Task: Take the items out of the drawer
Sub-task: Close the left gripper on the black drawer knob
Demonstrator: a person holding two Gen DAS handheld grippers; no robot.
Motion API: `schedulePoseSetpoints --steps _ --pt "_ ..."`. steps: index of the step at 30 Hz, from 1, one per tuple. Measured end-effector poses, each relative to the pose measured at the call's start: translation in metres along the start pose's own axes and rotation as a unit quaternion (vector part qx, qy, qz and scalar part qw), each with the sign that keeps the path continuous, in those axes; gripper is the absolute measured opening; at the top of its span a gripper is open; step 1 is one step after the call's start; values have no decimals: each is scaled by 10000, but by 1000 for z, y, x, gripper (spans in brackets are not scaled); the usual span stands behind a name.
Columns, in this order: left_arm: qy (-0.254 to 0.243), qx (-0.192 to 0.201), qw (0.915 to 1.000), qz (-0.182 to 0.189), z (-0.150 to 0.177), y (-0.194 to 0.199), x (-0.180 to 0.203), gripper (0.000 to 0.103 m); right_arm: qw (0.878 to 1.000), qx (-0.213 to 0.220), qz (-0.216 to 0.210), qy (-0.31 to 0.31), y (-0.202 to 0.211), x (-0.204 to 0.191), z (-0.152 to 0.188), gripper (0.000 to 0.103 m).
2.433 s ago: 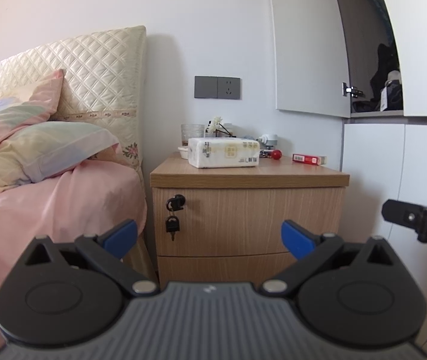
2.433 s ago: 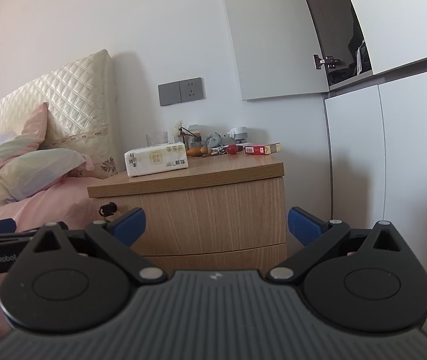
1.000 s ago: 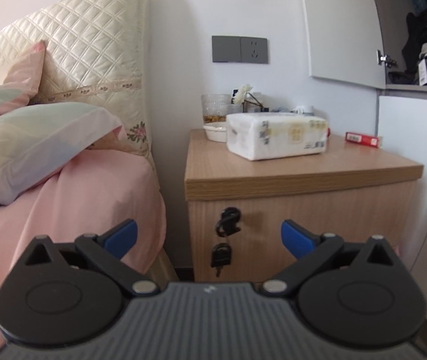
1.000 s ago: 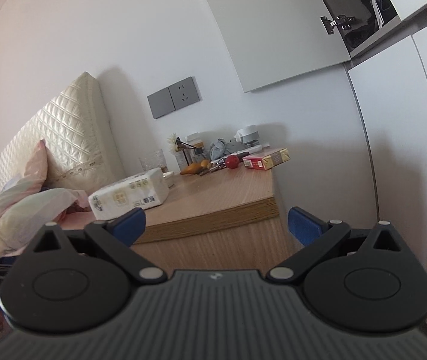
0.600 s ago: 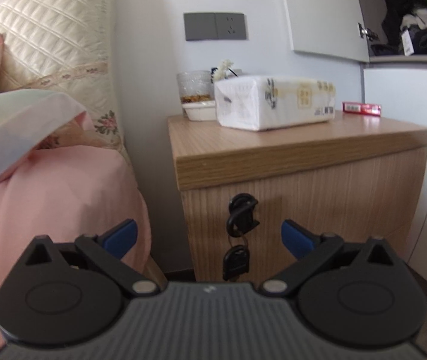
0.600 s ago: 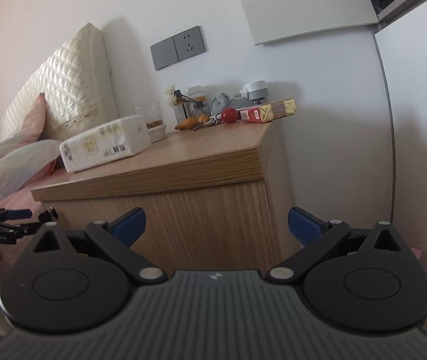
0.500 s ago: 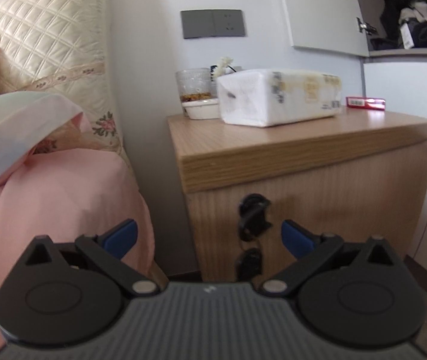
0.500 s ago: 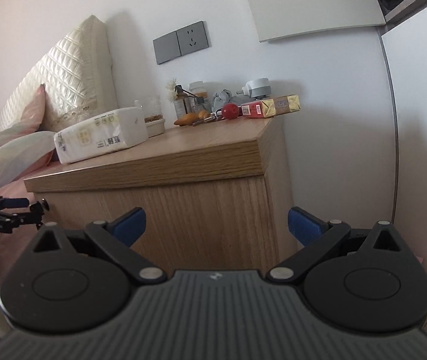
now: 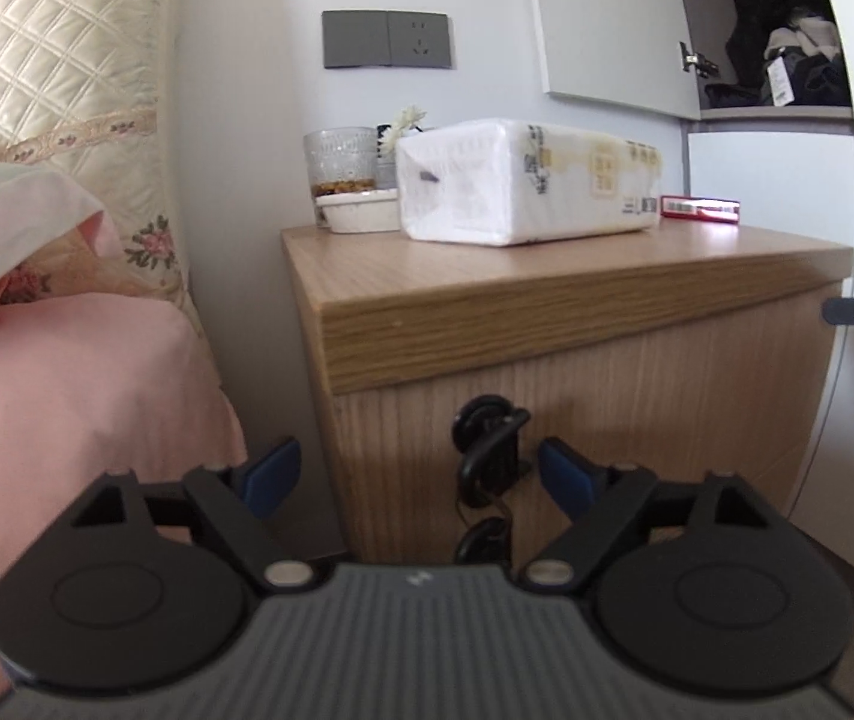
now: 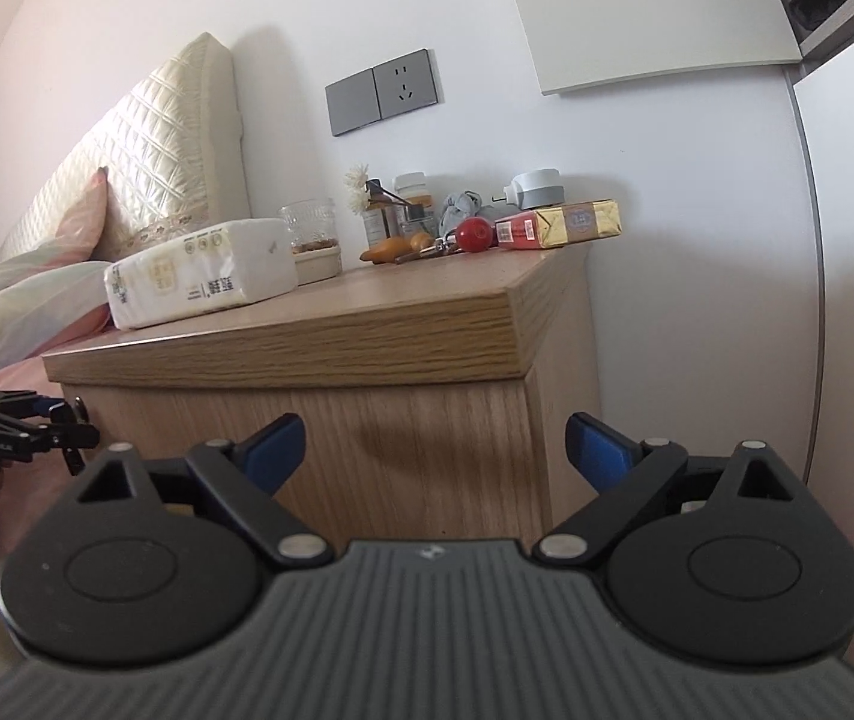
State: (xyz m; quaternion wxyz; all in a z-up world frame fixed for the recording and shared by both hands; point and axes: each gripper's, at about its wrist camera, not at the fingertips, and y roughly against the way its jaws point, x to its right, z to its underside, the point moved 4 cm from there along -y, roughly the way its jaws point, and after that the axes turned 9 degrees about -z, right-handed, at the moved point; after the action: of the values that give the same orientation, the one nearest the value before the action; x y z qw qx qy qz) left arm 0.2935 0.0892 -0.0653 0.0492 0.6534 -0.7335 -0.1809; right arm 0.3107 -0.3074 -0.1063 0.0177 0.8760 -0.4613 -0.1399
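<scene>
The drawer (image 9: pixel 637 414) is sitting shut in the front of a wooden nightstand (image 9: pixel 547 276), directly under its thick top; a black key (image 9: pixel 490 450) is standing in the lock at the drawer's left part, with a second dark piece hanging below it; the drawer's contents are not showing. The left gripper (image 9: pixel 417 474) is hovering just in front of the lock, its blue fingertips (image 9: pixel 270 474) spreading wide apart and holding nothing, the key lying between them but nearer the right one; whether either pad is touching the wood cannot be told. The right gripper (image 10: pixel 436 450) is facing the right part of the drawer front near the nightstand's corner, its jaws likewise standing wide and empty. On the top, a white tissue pack (image 9: pixel 523 180) is lying toward the front; behind it a glass tumbler (image 9: pixel 339 171) is standing in a small white dish (image 9: pixel 360 219); a red cigarette box (image 9: pixel 700 208) is lying near the back right, and a red ball (image 10: pixel 475 234) is resting just beside it among small bottles. A pink bedsheet (image 9: pixel 66 390) is hanging just left of the nightstand; a grey wall socket (image 9: pixel 387 39) is sitting above it.
</scene>
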Motion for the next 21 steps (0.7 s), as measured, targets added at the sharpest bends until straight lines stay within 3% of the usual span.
schedulePoseSetpoints --steps 1,5,21 --pt "-46 9 10000 20 0 0 2 87 10000 -13 -9 30 -2 -1 0 88" --pt "-161 21 9999 59 0 0 8 81 9999 -43 -52 89 -4 -3 -2 88" --pt "-162 -19 9998 -65 0 5 14 83 9977 -333 -305 507 3 -8 0 90"
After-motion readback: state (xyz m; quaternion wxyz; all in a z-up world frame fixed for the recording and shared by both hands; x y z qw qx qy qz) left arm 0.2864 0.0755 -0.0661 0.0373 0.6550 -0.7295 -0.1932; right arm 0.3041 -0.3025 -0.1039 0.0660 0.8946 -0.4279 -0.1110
